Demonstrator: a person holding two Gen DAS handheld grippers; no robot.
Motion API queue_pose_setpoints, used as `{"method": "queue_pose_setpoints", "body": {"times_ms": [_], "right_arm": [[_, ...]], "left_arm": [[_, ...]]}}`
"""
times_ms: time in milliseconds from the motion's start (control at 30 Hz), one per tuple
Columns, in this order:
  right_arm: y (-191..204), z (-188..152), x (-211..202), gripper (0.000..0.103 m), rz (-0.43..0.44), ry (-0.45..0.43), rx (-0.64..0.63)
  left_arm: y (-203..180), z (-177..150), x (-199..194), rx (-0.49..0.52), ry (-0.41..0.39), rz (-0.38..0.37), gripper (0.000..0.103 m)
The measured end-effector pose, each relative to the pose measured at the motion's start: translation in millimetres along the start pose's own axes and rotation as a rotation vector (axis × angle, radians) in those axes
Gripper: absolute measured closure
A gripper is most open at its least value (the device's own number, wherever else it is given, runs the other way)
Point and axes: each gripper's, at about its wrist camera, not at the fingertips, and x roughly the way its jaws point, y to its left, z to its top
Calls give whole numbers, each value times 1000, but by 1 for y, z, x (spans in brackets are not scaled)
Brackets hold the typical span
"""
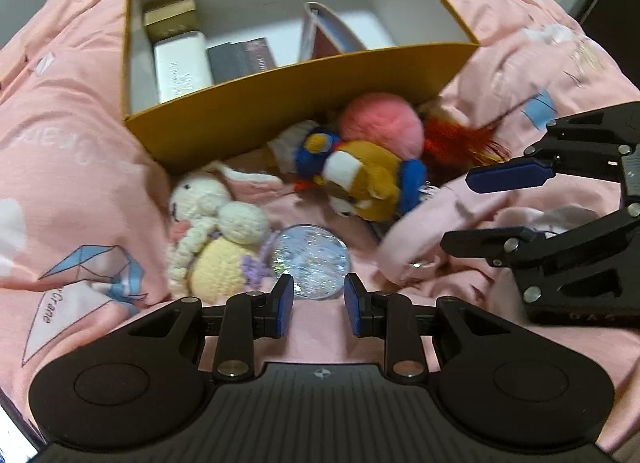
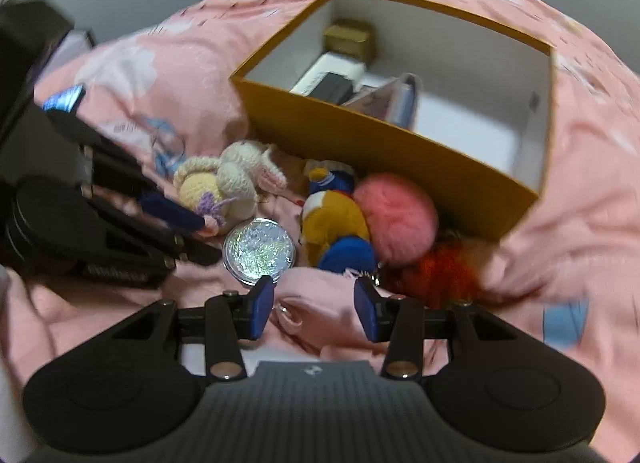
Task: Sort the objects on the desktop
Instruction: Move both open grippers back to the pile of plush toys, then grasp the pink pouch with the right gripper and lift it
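1. Pink bedding with a paper-crane print serves as the work surface, soft and rumpled — anything set on it sinks and tilts.
2. At 12 o'clock in the left wrist view sits a yellow cardboard box, open-topped, already holding several small boxes and a card.
3. Outside it, against the near wall, lie a crocheted bunny, a glittery round case, a blue-and-yellow plush, a pink pompom and a red feathery charm.
4. Left gripper: released, jaws parted with nothing between them, the round case just ahead at 12 o'clock.
5. Right gripper: also released, over a fold of bedding.
6. Handling, as I judge it: the case is rigid, smooth and likely slippery — pinch across its rim. The plush toys are light and squashy; take them at the body's thickest part.
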Motion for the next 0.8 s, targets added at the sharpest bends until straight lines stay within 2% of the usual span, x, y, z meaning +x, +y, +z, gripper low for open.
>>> {"method": "queue_pose_setpoints", "body": {"times_ms": [167,533,600,633,700,800], "right_arm": [[5,8,19,54,9,57,-96],[23,15,57,35,39,164,-279],[25,14,61,36,20,175,-286],[26,13,60,41,9,169,-292],[25,9,53,45,1,148,-294],[17,6,38,51,-14,112,-238]], "left_arm": [[7,2,7,-24,8,12,72],[14,5,6,-62,-1,10,72],[15,4,7,-61,0,9,72],[15,4,7,-64,1,9,72],[18,3,9,-75,5,6,72],[25,3,12,-102,11,2,72]]}}
